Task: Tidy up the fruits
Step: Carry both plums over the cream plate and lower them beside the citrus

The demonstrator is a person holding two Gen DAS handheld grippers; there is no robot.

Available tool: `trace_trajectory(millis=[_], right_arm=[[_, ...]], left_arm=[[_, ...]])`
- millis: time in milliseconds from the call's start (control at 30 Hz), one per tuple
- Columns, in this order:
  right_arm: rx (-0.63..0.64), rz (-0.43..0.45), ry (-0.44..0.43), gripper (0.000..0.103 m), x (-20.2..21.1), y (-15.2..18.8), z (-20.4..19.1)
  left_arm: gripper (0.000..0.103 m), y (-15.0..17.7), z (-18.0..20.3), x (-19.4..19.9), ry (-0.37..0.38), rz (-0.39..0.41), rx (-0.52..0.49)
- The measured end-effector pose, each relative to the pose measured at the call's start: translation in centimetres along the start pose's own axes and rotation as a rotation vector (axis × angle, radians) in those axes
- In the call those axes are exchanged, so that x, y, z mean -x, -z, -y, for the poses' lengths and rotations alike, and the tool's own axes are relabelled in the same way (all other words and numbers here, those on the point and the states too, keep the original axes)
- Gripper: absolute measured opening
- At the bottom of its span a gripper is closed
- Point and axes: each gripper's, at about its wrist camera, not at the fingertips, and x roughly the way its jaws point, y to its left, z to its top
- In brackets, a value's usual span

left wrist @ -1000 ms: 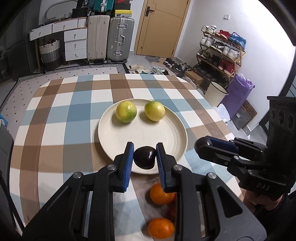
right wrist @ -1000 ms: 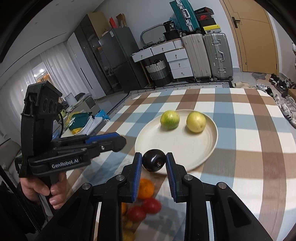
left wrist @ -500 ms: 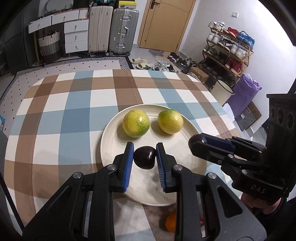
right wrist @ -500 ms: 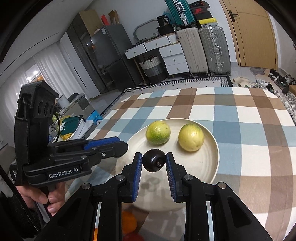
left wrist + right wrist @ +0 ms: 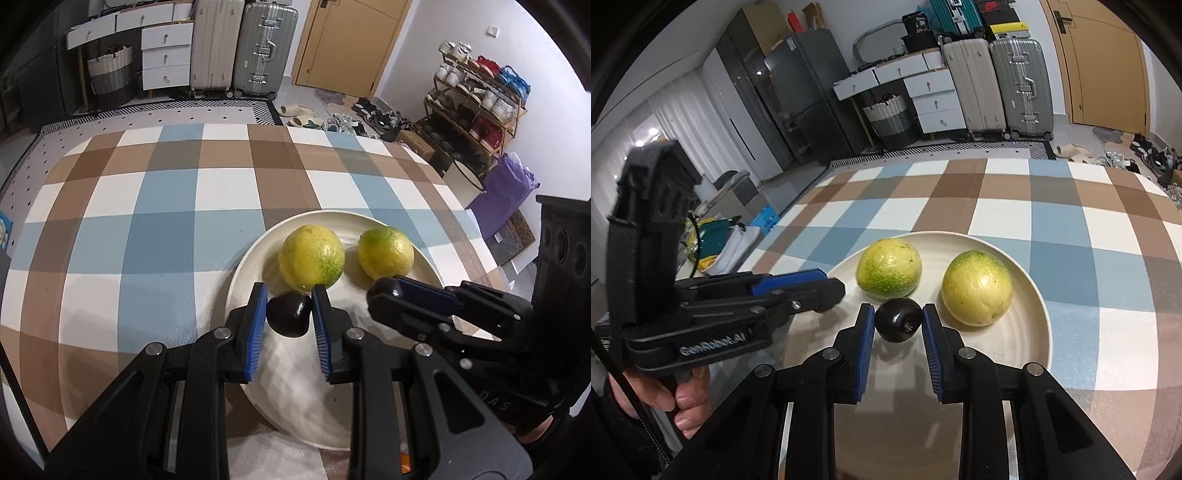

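**Trainee:** Over the near half of the plate (image 5: 236, 273), what does each tool hold?

**Instructor:** The left gripper (image 5: 290, 292) is closed down to a narrow gap, and its blue pads clamp the first dark fruit (image 5: 289, 314). The right gripper (image 5: 897, 308) is closed just as far on the second dark fruit (image 5: 898, 319). Both fruits hang over the plate, near its front edge. Whether either one touches the plate surface cannot be told.

**Trainee:** What else is on the plate?

**Instructor:** Two yellow-green fruits occupy the far half of the plate: one toward its left side (image 5: 311, 257), one toward its right side (image 5: 385, 253). The first dark fruit sits just in front of the left one.

**Trainee:** What could go wrong from here?

**Instructor:** Three faults are likely.
1. Roll-off. The dark fruits are round and glossy. If released above the plate surface, one may roll across the plate and over its low rim onto the checked cloth (image 5: 166, 221).
2. Collision. The two tools stand close together over the same plate. If both advance at once, the fingers may strike each other.
3. Knock-on. A finger pushed toward the far half of the plate may nudge a yellow-green fruit and set it rolling.

**Trainee:** And the remedy?

**Instructor:** Lower each fruit to the plate surface before opening, one tool at a time.
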Motion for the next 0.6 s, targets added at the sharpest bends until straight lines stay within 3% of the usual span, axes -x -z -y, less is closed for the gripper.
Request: trace_trajectory(millis=[367,600], right_arm=[[0.026,-0.01,0.025,0.027,-1.5,0.0,-0.3],[0.003,0.029,0.026,0.04,-0.3,-0.1,0.0]], left_arm=[[0.022,-0.2,-0.3,-0.5,0.052,-0.003,-0.006],[0.024,-0.1,-0.7,1.1,0.029,0.025,0.006]])
